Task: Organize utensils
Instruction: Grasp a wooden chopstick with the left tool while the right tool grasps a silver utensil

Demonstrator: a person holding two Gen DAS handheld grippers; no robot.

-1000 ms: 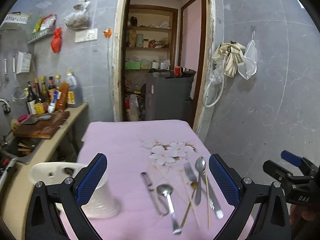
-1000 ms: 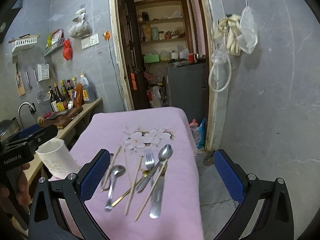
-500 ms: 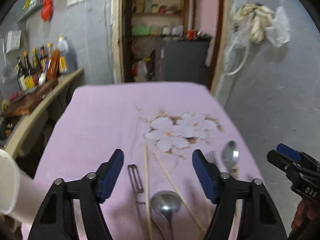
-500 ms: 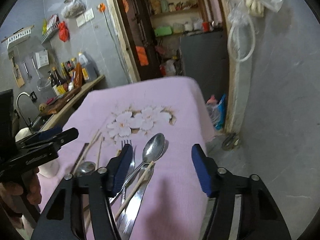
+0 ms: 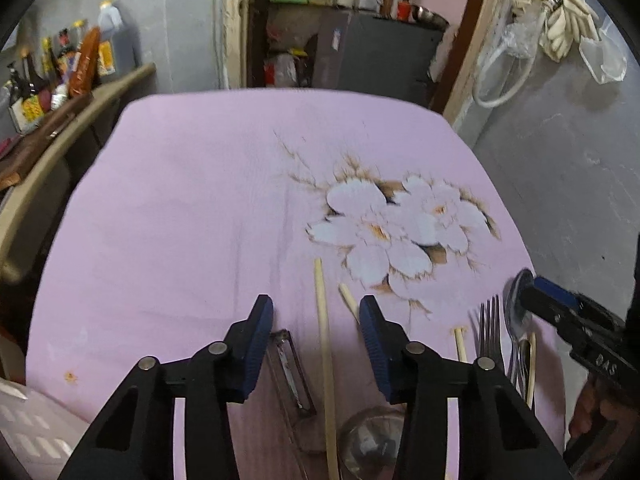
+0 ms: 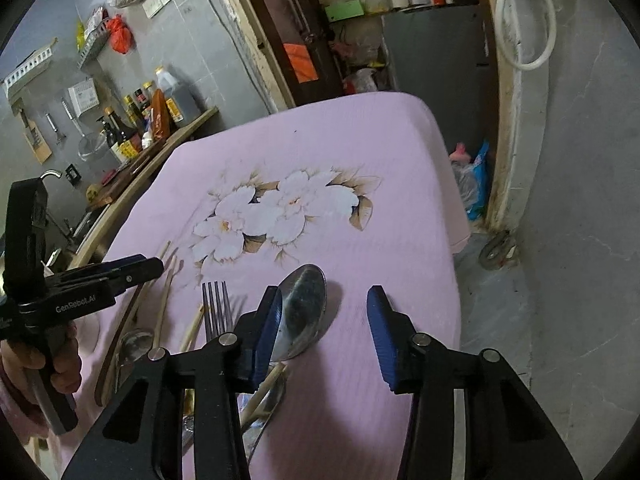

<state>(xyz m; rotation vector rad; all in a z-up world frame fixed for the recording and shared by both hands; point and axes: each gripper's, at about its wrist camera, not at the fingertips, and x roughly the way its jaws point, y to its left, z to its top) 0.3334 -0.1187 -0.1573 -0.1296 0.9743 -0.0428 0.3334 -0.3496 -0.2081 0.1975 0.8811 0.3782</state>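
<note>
Utensils lie on a pink flowered tablecloth (image 5: 180,220). My left gripper (image 5: 315,308) points down at them, its jaws closing, with a pale chopstick (image 5: 325,344) lying between the fingers, untouched. A metal peeler (image 5: 290,368) lies by its left finger and a spoon bowl (image 5: 372,440) below. My right gripper (image 6: 324,300) is also closing; the bowl of a large steel spoon (image 6: 304,312) sits just inside its left finger (image 6: 266,332), unpressed. A fork (image 6: 216,308) and more chopsticks (image 6: 166,304) lie to its left. Each gripper shows in the other's view, right gripper (image 5: 536,290) and left gripper (image 6: 156,266).
A white perforated holder (image 5: 28,440) stands at the near left corner. A counter with bottles (image 6: 160,108) runs along the left wall. Straight ahead is a doorway with shelves and a grey cabinet (image 5: 380,52). To the right the table edge drops to grey floor (image 6: 560,280).
Both grippers have dropped closer to the utensils and tilted further down. Their jaws have narrowed from wide open. The white holder has slid to the left view's corner.
</note>
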